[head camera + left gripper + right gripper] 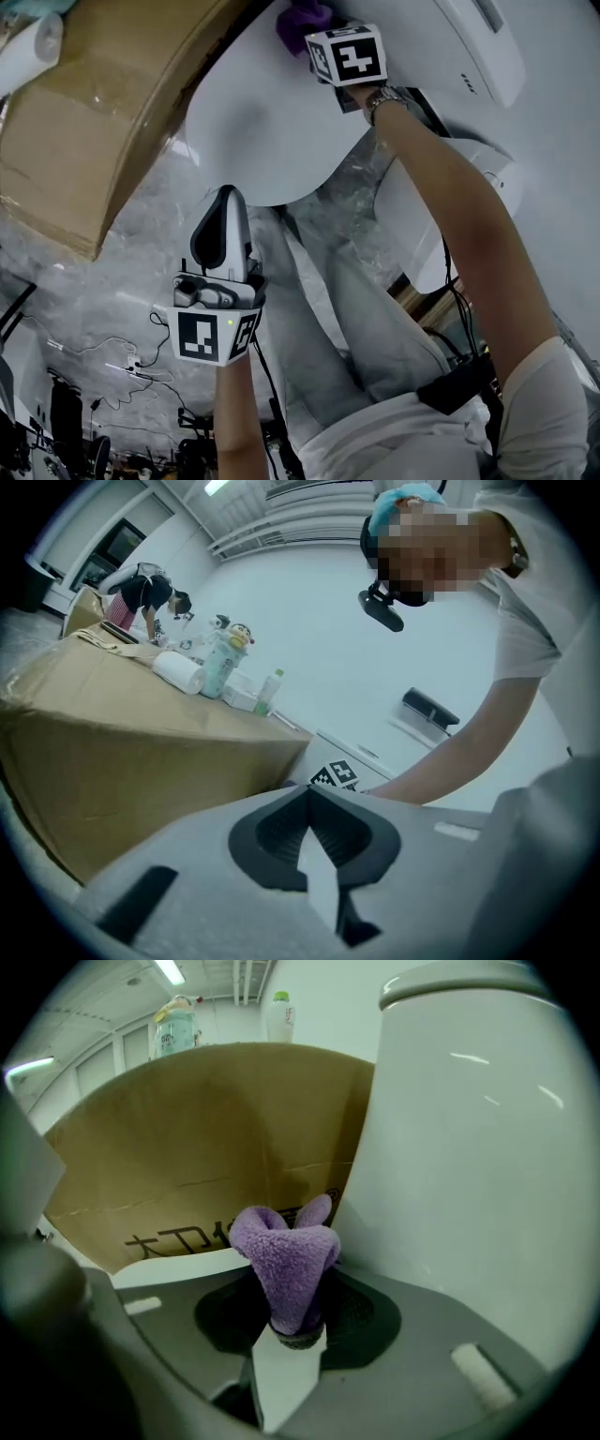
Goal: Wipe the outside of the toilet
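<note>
- Right hand-held gripper (292, 1333) is clamping a bunched purple cloth (284, 1260), sitting just beside the white toilet (469, 1147).
- Left hand-held gripper (314, 855) is hanging clenched on nothing, apart from the toilet.
- Cardboard box (206, 1138) is standing alongside, with bottles (176, 1026) on top.

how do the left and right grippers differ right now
The right gripper is shut on a purple cloth; the left gripper is shut on nothing. The right gripper is up beside the toilet; the left gripper is held back, nearer the person. Both carry a marker cube.
</note>
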The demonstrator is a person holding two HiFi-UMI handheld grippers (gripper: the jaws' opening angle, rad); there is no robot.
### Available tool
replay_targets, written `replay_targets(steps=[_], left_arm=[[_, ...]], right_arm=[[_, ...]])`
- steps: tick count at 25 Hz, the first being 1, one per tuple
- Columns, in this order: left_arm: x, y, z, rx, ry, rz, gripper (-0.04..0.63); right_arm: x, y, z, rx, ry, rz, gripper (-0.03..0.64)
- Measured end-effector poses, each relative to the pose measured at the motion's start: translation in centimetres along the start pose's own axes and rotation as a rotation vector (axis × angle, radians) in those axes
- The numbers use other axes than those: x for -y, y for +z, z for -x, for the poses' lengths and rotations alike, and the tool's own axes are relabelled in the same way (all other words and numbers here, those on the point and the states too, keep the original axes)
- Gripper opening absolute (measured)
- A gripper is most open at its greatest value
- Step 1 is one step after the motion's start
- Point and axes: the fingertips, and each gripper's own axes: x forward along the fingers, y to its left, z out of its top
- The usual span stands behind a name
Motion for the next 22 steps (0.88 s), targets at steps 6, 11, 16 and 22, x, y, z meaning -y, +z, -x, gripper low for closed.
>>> replay_targets(steps=[6, 11, 16, 22], left_arm=[[-3.3, 1.0, 1.5, -0.002, -0.036, 0.003, 0.005], [-4.5, 2.0, 2.0, 0.017, -0.048, 0.028, 0.005], [-5.6, 2.6, 1.4, 0.041, -0.037, 0.047, 0.005], [-5.3, 3.0, 0.7, 0.051, -0.054, 0.070, 0.005]], right_arm=[[-0.2, 0.2, -3.7, -0.127, -0.054, 0.077, 0.130], [-3.6, -0.4, -5.8, -0.229, -0.015, 0.093, 0.127], [-10.1, -1.7, -6.1, -0.224, 0.131, 0.136, 0.126], [-16.8, -3.5, -5.2, -0.215, 0.206, 0.158, 0.124]])
